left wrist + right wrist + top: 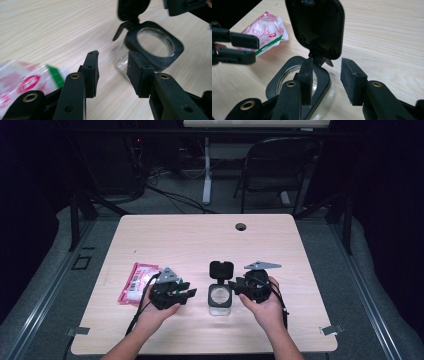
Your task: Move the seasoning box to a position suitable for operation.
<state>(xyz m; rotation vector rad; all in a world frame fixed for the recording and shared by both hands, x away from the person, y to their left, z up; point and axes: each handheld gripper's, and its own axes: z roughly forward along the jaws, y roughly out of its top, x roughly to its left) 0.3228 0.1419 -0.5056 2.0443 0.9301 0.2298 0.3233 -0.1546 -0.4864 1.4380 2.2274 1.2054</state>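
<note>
Here, two hand-held grippers flank one open glass jar in the lower middle of the high view.

The left gripper (187,292) has its jaws apart around nothing, just left of the jar (220,299); the right gripper (236,287), jaws likewise parted and empty, sits just right of it by the rim. The jar's single black hinged lid (221,269) stands flipped up behind the mouth. One pink-and-white sachet (136,283) lies at the lower left on the one wooden table (200,240), beside the left hand (155,316).
</note>
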